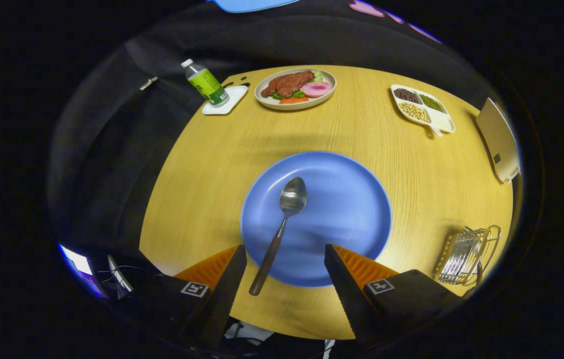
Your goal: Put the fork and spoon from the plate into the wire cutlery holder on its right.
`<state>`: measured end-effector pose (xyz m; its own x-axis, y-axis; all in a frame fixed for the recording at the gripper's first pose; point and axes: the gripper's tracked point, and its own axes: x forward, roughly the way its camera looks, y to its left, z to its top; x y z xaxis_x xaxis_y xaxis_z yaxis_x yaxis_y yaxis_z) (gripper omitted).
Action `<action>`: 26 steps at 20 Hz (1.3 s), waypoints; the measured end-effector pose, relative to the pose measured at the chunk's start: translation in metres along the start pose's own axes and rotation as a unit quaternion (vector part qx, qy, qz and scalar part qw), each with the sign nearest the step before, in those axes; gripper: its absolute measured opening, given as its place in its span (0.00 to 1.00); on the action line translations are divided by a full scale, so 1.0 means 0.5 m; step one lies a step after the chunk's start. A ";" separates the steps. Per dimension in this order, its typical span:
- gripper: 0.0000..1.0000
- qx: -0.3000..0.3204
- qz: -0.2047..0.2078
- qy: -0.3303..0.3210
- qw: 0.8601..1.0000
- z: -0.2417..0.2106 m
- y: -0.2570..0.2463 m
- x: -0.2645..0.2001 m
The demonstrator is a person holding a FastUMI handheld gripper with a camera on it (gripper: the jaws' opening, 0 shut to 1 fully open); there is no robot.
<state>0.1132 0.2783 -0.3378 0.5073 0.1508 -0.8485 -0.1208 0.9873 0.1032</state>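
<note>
Spoon point(282, 224) lay on the blue plate point(351, 199), bowl toward plate centre, dark handle running back over the near rim onto the table point(202, 164), handle end sitting between the fingers, closer to the left one. Gripper point(285, 252) hovered over the plate's near edge, fingers spread wide, nothing gripped, neither finger touching the spoon. Wire holder point(466, 254) sat to the right of the plate, near the table edge, well apart from the plate; something metal seemed to be in it, could not tell what. Beyond the plate, at the far side: food plate point(295, 89) with meat and vegetables, bottle point(206, 84) standing on a white coaster point(226, 100) just left of it, divided tray point(424, 107) with beans off to the right. Flat tan object point(498, 139) lay at the right table edge, past the tray.
</note>
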 end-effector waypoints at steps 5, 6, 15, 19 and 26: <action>0.75 0.055 -0.009 0.029 0.998 -0.029 0.005 0.065; 0.66 0.056 -0.012 0.034 0.998 -0.034 0.006 0.074; 0.14 0.066 -0.003 0.064 0.996 -0.058 0.010 0.106; 0.09 0.045 0.026 0.058 0.997 -0.061 0.003 0.093; 0.07 0.033 0.046 0.052 0.997 -0.060 -0.030 0.007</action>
<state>0.0911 0.2625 -0.3580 0.4048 0.2387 -0.8827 -0.1043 0.9711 0.2147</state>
